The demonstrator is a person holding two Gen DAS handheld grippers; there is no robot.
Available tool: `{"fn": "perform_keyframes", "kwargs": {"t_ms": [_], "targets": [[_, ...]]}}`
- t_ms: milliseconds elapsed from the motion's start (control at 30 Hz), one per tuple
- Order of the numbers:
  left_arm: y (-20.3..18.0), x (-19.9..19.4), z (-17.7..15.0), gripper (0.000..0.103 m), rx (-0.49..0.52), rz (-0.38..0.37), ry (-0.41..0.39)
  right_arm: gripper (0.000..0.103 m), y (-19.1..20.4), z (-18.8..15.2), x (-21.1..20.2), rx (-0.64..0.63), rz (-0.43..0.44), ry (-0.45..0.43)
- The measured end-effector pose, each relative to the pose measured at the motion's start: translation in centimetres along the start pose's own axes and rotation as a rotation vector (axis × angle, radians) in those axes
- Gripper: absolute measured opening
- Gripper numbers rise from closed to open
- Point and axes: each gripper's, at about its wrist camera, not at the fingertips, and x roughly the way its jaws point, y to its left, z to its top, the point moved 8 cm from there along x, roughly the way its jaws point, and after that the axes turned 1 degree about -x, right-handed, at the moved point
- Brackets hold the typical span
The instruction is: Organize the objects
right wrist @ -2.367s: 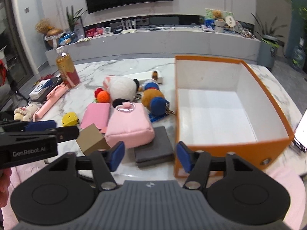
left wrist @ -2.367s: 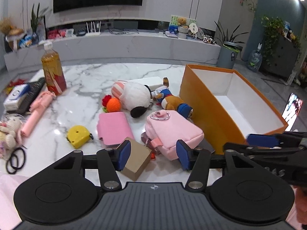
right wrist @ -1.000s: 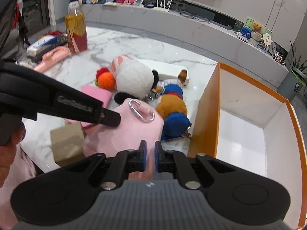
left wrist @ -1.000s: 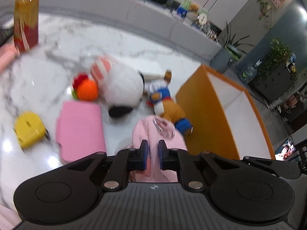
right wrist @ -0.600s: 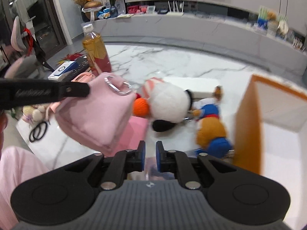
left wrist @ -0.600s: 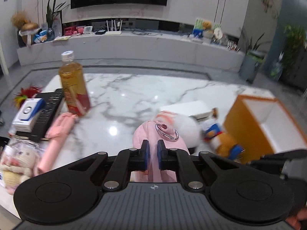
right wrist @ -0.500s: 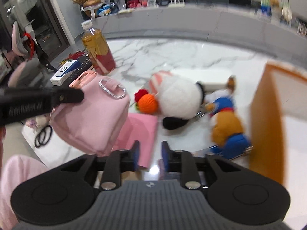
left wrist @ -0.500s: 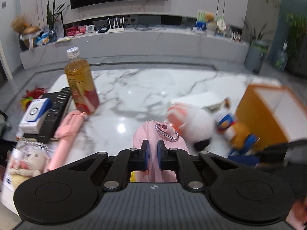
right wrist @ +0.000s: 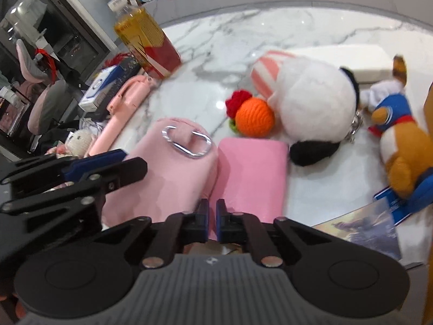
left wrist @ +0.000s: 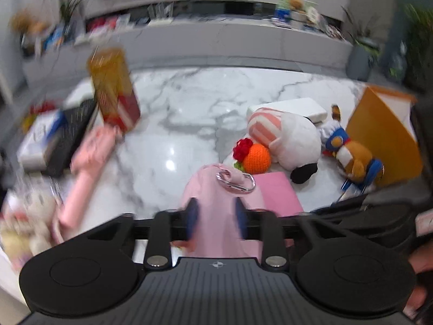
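Observation:
A pink pouch [right wrist: 167, 170] with a silver carabiner [right wrist: 186, 142] lies on the marble table [right wrist: 216, 43], left of a flat pink wallet [right wrist: 251, 173]. My left gripper [left wrist: 216, 218] straddles the pouch [left wrist: 213, 203]; its jaws are opening and the pouch sits loosely between the blue pads. In the right wrist view the left gripper [right wrist: 135, 159] reaches in from the left edge. My right gripper [right wrist: 212, 211] is shut with nothing in it, low over the seam between pouch and wallet. The orange box [left wrist: 379, 135] stands at the right.
A white plush dog [right wrist: 311, 108], an orange crochet ball [right wrist: 254, 117] and a duck plush [right wrist: 400, 140] lie between the wallet and the box. A tea bottle [right wrist: 146, 40], a pink stick [right wrist: 121, 111] and a remote [left wrist: 73, 132] crowd the left side.
My left gripper brought the pink pouch down onto the table beside the wallet and its jaws have parted. My right gripper opened slightly, shut again, and sank toward the wallet.

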Motion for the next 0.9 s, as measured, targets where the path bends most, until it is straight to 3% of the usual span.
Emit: {"fn": "perform_keyframes", "kwargs": {"t_ms": [200,433,533,600,667,700,767,900], "targets": [[3.2,1.6,-2.0,0.08,-0.154,0.056,0.077,0.004,0.2,0.0,0.3,-0.013,0.008,-0.008],[3.9,3.5,-3.0,0.081,-0.301,-0.093,0.147,0.004,0.2,0.0,0.5,-0.031,0.008,-0.005],[3.9,3.7,-3.0,0.069,-0.34,-0.133,0.15,0.004,0.2,0.0,0.6,-0.032,0.009,-0.005],[4.0,3.3,-2.7,0.048,-0.33,-0.124,0.127,0.008,0.2,0.0,0.4,-0.04,0.01,-0.003],[4.0,2.7,-2.3,0.037,-0.317,-0.123,0.105,0.017,0.0,0.3,-0.3,-0.028,0.011,-0.017],[4.0,2.6,-2.2,0.034,-0.312,-0.114,0.099,0.023,-0.3,0.6,-0.9,-0.016,0.016,-0.041],[3.8,2.1,-1.9,0.031,-0.274,-0.075,0.079,0.051,-1.0,1.2,-1.8,0.008,-0.004,-0.079],[2.4,1.7,-1.2,0.028,-0.165,-0.013,0.051,0.054,-4.1,1.7,-1.7,0.07,-0.11,-0.082]]}}
